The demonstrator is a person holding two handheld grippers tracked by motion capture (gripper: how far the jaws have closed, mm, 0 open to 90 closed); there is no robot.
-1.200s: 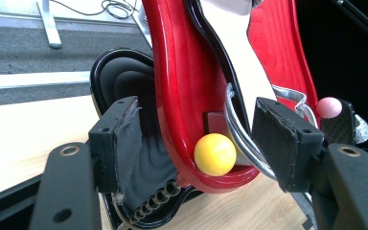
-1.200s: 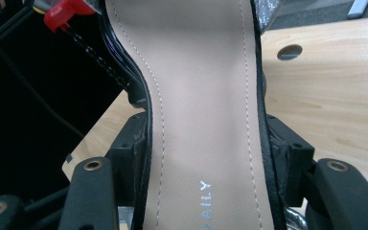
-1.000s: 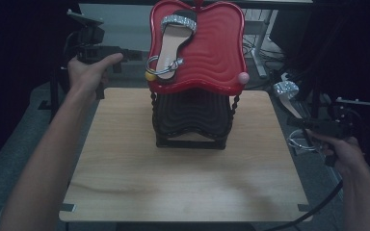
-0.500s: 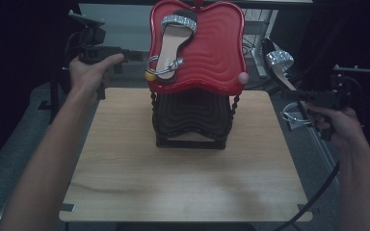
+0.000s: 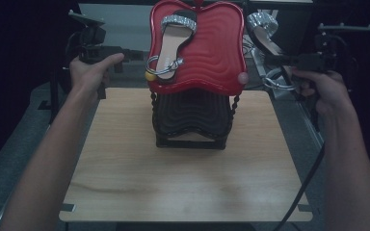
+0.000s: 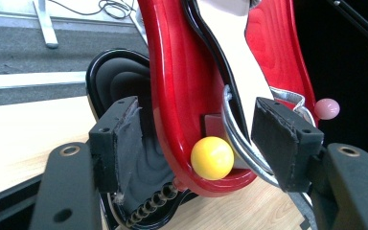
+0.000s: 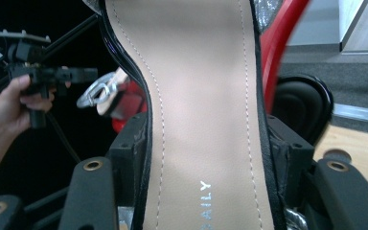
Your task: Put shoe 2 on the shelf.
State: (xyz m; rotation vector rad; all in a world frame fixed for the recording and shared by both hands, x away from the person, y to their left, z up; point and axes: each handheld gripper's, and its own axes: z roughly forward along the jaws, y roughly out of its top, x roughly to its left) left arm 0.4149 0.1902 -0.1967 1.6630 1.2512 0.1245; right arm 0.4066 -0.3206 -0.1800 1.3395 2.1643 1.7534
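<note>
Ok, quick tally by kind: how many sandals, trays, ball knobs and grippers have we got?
Sandals: 2, one on the red tray, one in the right gripper
Trays: 2, red tray, black tray
Ball knobs: 2, yellow, pink
Grippers: 2, left gripper, right gripper
Total: 8

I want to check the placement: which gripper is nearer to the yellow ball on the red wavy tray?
Left. The left gripper has the yellow ball between its open jaws at the red wavy tray edge. The right gripper holds a black sandal off the tray's far side.
</note>
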